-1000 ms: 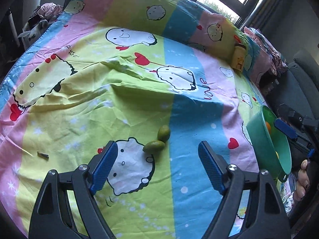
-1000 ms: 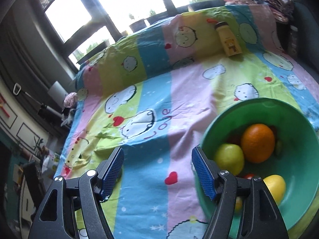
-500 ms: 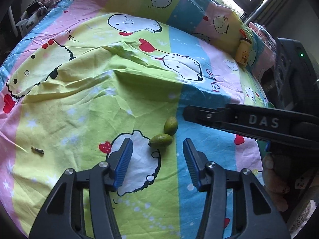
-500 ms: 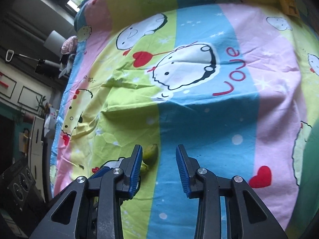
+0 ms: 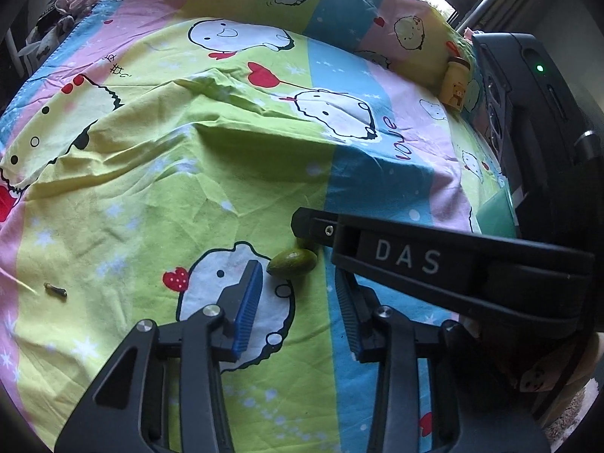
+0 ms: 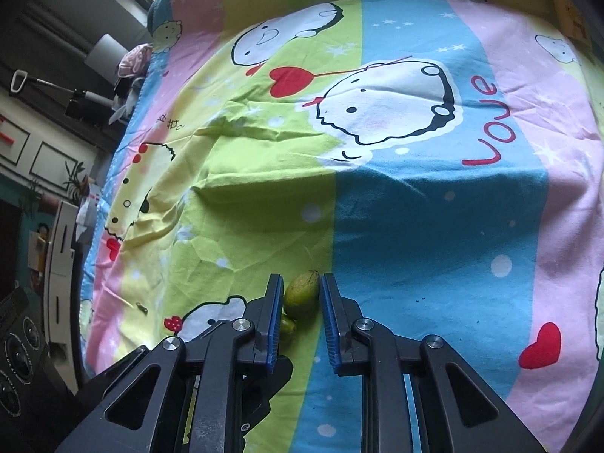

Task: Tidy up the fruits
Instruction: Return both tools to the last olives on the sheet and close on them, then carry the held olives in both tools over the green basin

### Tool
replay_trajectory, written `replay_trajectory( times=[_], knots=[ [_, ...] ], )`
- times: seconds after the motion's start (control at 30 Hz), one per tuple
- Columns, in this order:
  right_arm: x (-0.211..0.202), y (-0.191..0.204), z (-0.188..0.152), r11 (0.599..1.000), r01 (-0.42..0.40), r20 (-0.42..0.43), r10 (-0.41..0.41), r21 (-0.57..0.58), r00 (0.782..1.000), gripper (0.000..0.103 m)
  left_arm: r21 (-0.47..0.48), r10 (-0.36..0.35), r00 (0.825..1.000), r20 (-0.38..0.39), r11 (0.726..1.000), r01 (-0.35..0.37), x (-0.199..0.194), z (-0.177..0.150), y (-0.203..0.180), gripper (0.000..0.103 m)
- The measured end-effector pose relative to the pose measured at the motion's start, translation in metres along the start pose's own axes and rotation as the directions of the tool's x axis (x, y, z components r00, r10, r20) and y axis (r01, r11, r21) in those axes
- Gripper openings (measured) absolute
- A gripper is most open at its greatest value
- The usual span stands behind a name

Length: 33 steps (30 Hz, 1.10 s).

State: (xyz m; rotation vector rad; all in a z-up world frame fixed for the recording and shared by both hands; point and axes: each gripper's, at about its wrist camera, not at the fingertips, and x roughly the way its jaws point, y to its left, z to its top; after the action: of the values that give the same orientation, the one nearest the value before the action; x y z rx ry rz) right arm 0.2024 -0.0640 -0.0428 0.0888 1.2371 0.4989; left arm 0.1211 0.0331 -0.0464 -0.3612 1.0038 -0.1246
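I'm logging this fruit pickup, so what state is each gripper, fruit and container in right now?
Right gripper: shut on the far green fruit.
Far green fruit: gripped, on the bedsheet.
Left gripper: jaws closing, pads not yet touching anything.
Near green fruit: loose on the bedsheet, by the left fingertips.
Yellow jar: upright, lid on.

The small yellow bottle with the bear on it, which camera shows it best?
The left wrist view. There the yellow bottle stands upright at the far right of the bedsheet, its lid and bear label clear. The right wrist view catches only a cropped yellow sliver at its upper right edge.
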Motion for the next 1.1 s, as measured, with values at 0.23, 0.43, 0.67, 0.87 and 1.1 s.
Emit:
replay_trajectory(
  times=[0.23,0.43,0.67,0.87,1.1],
  knots=[
    [0.003,0.0,-0.001,1.0,-0.021,0.0,0.021,0.006,1.0,0.022,-0.008,-0.009,0.999,-0.037,1.0,0.009,0.013,0.0,0.0,0.024],
    [0.003,-0.004,-0.001,0.999,-0.041,-0.001,0.041,0.016,0.999,0.022,-0.031,-0.028,0.999,-0.028,0.999,0.027,0.012,0.003,0.004,0.023],
    [0.002,-0.006,-0.002,0.998,-0.056,-0.007,0.056,0.026,0.998,0.022,-0.042,-0.024,0.999,-0.029,0.999,0.023,0.014,0.003,0.004,0.023],
    [0.002,-0.008,-0.002,0.998,-0.061,-0.007,0.061,0.035,0.998,0.022,-0.022,0.007,1.0,-0.018,1.0,-0.008,0.015,0.003,0.002,0.019],
    [0.001,-0.009,-0.002,0.997,-0.069,-0.007,0.069,0.045,0.998,0.022,-0.011,0.015,1.0,-0.015,1.0,-0.015,0.014,0.003,0.0,0.019]
  ],
)
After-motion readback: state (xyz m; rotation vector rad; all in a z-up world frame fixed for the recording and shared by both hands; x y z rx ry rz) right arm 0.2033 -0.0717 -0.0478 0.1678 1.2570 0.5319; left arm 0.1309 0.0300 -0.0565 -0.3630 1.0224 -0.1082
